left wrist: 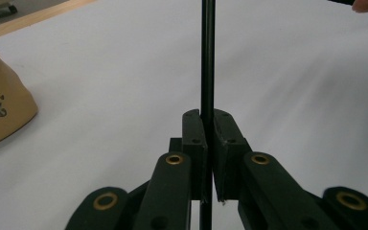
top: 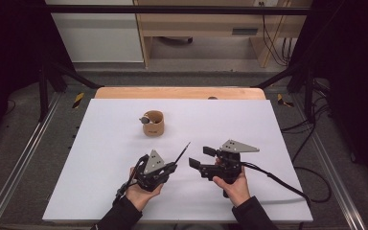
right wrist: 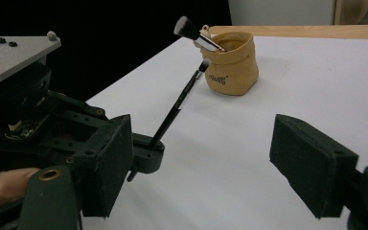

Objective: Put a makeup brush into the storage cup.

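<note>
Fingers of my left gripper (top: 172, 167) are pressed together on a thin black makeup brush (top: 182, 153), its slim handle pinched between the two black pads (left wrist: 194, 139) and running straight up out of them in the left gripper view. Seen from above, the brush slants up and to the right from that grip, over the white table top (top: 100, 143), its tip free in the air. In the right gripper view the same brush (right wrist: 177, 108) rises at an angle from the left gripper toward a small tan pouch-shaped holder (right wrist: 232, 64), which stands well beyond it on the white surface. That holder (top: 153, 123) already contains another brush with a broad dark head (right wrist: 186, 26) leaning out over its rim. My right gripper (top: 201, 159) sits just beside the left one, to its right, with fingers (right wrist: 311, 163) standing well apart and nothing between them, touching neither the brush nor the holder.
</note>
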Action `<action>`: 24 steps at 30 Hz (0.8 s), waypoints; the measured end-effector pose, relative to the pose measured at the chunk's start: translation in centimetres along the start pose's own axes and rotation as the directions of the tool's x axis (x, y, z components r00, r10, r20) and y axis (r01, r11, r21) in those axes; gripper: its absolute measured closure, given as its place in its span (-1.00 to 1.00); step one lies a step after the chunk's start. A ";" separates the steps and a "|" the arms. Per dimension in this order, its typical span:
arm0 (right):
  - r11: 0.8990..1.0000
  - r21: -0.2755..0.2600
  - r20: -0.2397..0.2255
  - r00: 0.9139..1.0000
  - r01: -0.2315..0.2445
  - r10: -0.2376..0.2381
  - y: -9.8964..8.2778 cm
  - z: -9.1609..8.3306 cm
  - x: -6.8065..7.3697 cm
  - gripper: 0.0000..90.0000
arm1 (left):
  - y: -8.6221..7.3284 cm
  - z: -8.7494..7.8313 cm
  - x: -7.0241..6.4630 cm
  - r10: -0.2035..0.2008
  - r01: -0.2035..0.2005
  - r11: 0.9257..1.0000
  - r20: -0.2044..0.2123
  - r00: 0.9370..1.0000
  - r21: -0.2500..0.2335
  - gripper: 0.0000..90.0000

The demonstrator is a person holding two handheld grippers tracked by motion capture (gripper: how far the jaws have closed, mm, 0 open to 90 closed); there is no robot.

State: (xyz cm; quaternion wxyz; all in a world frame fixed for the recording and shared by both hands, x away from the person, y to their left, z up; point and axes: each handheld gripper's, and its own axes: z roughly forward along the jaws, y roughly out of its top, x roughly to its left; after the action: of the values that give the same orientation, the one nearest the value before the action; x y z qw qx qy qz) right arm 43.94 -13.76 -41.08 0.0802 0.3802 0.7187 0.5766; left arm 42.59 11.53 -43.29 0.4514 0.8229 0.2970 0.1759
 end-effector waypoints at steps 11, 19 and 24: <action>0.999 -0.023 -0.001 1.000 -0.031 0.031 -0.1 0.2 0.1 -0.31 | 0.3 0.3 -0.7 -0.031 0.031 0.999 -0.007 0.999 -0.031 0.88; 0.998 -0.022 -0.008 0.999 -0.053 0.053 -0.2 0.6 0.0 -0.11 | 0.4 0.7 -1.2 -0.035 0.035 0.999 -0.001 0.999 -0.028 0.88; 0.998 -0.026 -0.008 0.998 -0.062 0.062 -0.3 0.7 0.1 0.03 | 0.4 0.8 -1.7 -0.020 0.020 1.000 0.000 1.000 -0.022 0.88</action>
State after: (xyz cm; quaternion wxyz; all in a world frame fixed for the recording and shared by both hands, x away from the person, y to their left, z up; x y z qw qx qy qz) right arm 44.12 -13.18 -41.57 0.0649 0.3991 0.6992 0.5896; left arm 41.86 9.73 -43.47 0.4622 0.8148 0.3031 0.1748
